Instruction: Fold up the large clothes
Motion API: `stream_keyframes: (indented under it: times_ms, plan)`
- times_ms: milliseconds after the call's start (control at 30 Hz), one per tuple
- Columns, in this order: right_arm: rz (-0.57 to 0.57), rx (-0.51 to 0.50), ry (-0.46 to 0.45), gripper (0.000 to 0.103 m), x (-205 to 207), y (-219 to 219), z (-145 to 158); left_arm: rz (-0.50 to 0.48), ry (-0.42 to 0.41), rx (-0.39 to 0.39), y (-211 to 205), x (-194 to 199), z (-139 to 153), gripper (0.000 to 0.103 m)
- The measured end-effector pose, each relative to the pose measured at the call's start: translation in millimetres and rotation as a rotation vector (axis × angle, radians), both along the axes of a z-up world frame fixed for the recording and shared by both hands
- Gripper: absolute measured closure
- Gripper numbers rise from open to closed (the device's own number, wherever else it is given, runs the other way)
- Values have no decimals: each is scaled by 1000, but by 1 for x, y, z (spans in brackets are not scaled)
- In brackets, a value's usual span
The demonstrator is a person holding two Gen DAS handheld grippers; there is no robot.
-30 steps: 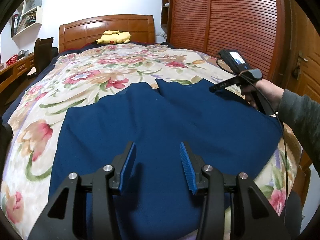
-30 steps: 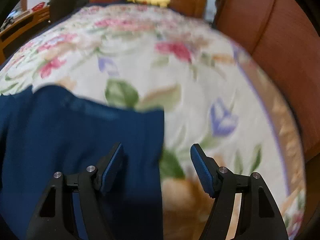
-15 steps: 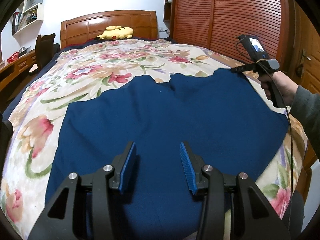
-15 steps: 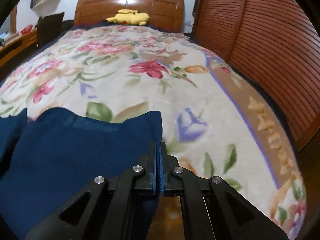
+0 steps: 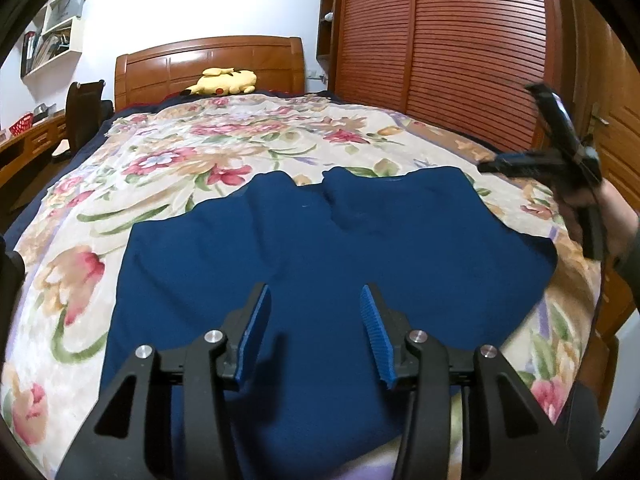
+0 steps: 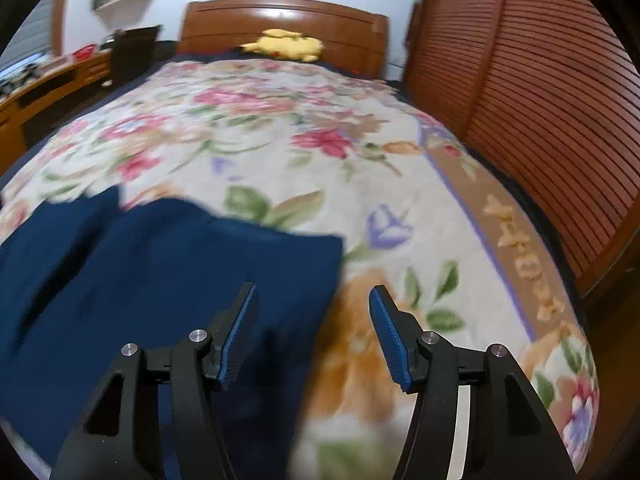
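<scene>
A large dark blue garment (image 5: 320, 248) lies spread flat on the floral blanket (image 5: 200, 148) of a bed. My left gripper (image 5: 314, 296) hovers open over the garment's near middle, nothing between its blue pads. In the right wrist view the garment's far right corner (image 6: 312, 244) lies on the blanket, ahead and to the left. My right gripper (image 6: 313, 294) hangs above that edge with its jaws opening and nothing held between them. The left wrist view shows the right gripper (image 5: 492, 167) blurred, in a hand off the garment's right side.
A yellow plush toy (image 5: 224, 82) rests by the wooden headboard (image 5: 208, 60). Slatted wooden wardrobe doors (image 5: 440, 48) run close along the bed's right side. A desk and dark chair (image 5: 86, 108) stand at the left. Bare blanket lies beyond the garment.
The right gripper closed empty above the garment's far right corner half a second ago. It now stands open, drawn back and up to the right. The left gripper has stayed put.
</scene>
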State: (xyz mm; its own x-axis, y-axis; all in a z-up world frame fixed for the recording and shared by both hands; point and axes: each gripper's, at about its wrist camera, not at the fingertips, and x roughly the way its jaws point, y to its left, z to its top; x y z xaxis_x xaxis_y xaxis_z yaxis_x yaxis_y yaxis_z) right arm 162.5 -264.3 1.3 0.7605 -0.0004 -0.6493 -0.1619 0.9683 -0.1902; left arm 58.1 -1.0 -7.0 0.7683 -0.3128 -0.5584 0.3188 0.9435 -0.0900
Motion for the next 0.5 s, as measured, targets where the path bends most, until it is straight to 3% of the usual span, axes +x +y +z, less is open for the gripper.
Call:
stream_keyframes:
  times_ms: [200, 500]
  plan:
    - [101, 46, 1, 44, -67, 21, -8, -2, -18, -2, -8, -10, 1, 56]
    - [185, 46, 29, 44, -110, 57, -35, -11, -7, -2, -17, -21, -5, 56]
